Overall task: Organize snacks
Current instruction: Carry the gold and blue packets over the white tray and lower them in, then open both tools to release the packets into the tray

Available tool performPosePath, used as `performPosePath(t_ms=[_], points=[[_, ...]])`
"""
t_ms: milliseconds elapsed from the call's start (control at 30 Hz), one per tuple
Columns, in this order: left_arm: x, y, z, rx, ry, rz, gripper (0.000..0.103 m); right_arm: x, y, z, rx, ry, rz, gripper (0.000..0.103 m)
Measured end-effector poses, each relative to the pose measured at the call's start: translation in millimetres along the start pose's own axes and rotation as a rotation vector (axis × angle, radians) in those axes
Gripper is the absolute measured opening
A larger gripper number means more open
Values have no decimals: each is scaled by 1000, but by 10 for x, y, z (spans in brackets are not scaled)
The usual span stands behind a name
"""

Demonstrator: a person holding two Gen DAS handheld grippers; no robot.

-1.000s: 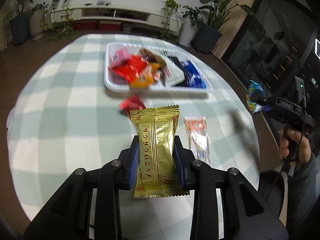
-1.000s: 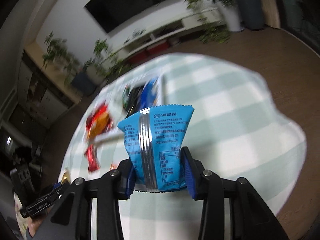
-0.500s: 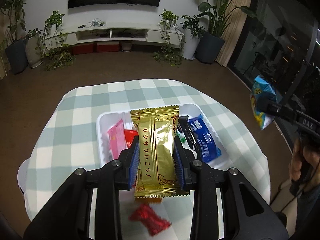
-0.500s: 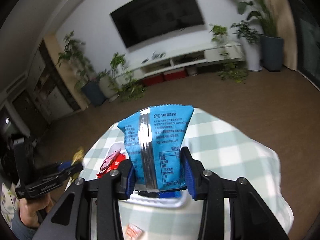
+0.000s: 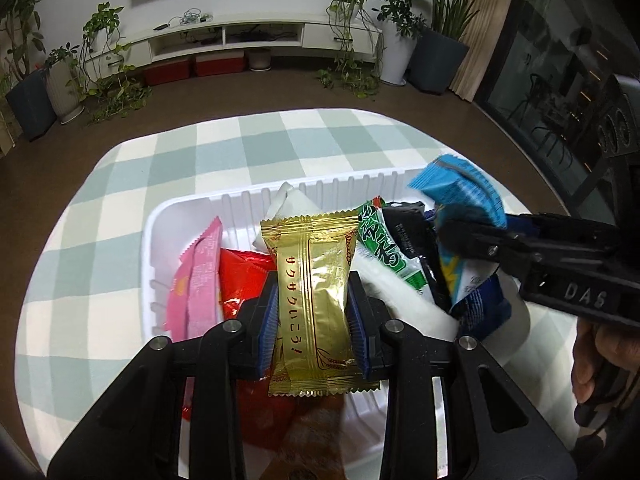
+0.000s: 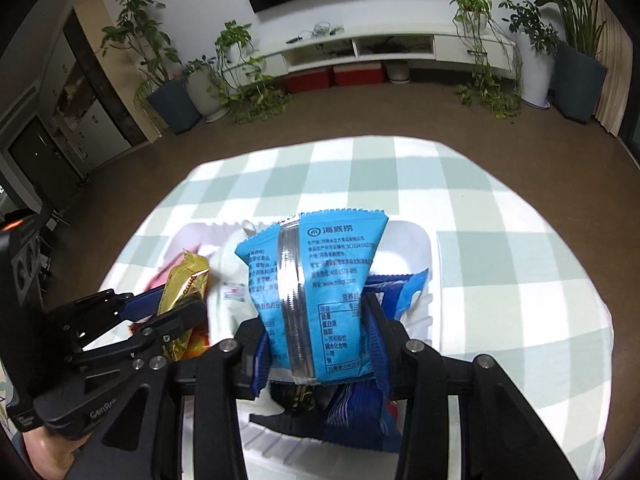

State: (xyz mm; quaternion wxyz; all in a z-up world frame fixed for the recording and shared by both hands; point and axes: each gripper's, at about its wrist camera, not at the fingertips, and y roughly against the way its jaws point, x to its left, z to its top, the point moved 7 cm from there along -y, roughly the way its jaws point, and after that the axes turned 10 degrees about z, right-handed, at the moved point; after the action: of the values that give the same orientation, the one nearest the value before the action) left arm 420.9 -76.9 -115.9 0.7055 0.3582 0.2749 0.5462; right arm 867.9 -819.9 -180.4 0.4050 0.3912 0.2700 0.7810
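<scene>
Now, what we see, line by line:

Left gripper (image 5: 313, 320): we see its 2 blue pads clamped on the sides of a gold packet (image 5: 314, 296), which stands upright between them, above the tray.

Right gripper (image 6: 316, 344): its jaws are closed on a light blue packet (image 6: 316, 292), held upright with the printed back and the clear seam toward the camera.

Tray (image 5: 160, 220): white, with ribbed walls, resting on the green and white checked tablecloth (image 5: 224, 160). We find both held packets over it, the gold one toward its left half, the light blue one toward its right.

Tray contents: a pink packet (image 5: 196, 280) at the left, a red packet (image 5: 244, 276) beside it, a green and white packet (image 5: 384, 248) to the right, then a black packet (image 5: 416, 240) and a dark blue packet (image 6: 352, 408). They overlap one another.

Hand (image 5: 596, 356): at the right edge of the left view, we see it gripping the handle of the right gripper.
</scene>
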Motion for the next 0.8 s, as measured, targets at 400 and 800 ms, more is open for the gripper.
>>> performPosePath(t_ms=[400,800], points=[[-62,-254,-28,16,1,-4,29,33,-171,-76,5,34,-52,43],[-75,-250,-13,-2,-14,-5,30,47,-251,-105,-9,71,-62,45]])
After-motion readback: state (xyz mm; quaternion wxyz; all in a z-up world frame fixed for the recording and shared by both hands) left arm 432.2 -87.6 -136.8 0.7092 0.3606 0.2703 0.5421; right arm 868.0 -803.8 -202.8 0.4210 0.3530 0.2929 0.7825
